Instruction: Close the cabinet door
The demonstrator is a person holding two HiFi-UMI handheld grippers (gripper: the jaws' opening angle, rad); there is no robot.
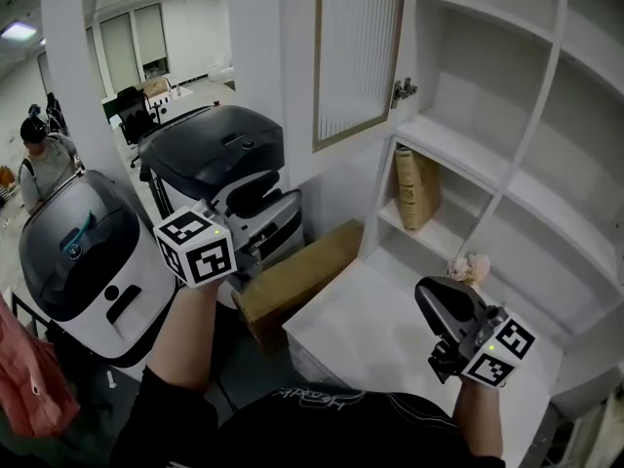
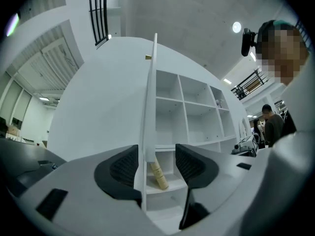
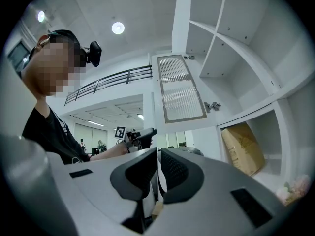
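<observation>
Cabinet door [image 1: 359,57] is open, swung out from its hinge [image 1: 403,91], and hangs above the far left corner of the bench [image 1: 390,349], ribbed pane facing me. My left tool [image 2: 156,163] is up off the bench's left edge, well apart from the door. Its jaws are wide with nothing gripped, and a thin white upright edge of the cabinet lines up in the gap beyond them. My right tool [image 3: 158,168] hovers over the bench's near right corner, jaws narrow with only a slit between them and nothing in it. A brown paper bag [image 1: 416,188] leans in the cubby along the far edge, and a small pale pink thing [image 1: 471,266] sits at that edge, towards the right. A cardboard box [image 1: 297,281] rests against the left edge.
</observation>
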